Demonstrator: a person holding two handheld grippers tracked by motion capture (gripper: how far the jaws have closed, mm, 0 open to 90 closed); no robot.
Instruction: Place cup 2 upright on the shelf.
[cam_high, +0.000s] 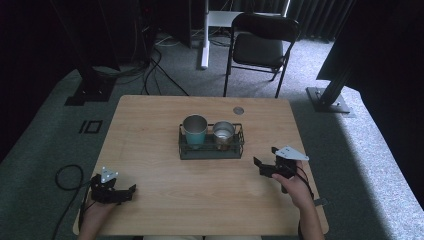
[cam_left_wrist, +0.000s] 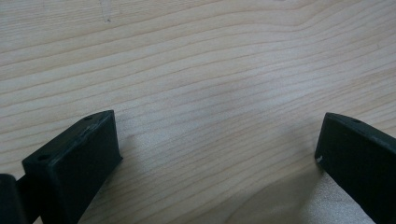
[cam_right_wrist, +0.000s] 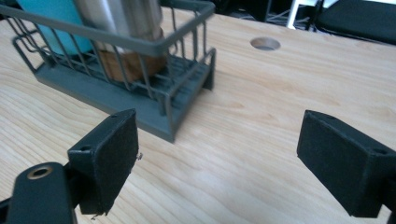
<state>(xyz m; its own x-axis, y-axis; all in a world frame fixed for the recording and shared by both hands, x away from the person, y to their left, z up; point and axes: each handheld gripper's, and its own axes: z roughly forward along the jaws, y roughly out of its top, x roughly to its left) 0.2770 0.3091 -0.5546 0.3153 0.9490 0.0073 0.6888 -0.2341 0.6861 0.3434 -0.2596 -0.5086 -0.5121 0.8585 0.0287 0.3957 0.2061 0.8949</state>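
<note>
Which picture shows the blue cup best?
The high view: the blue cup stands whole and upright in the wire basket. The right gripper view catches just a blue side at the top edge. The left gripper view looks at bare table.

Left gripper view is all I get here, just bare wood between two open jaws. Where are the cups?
Observer: Two cups stand in a wire basket mid-table, ahead of you and to your right.
Operator: Which cup is nearer me?
Observer: The teal cup; the steel cup stands to its right.
Operator: And the right gripper?
Observer: The right gripper is open, near the basket's right end, holding nothing.
</note>
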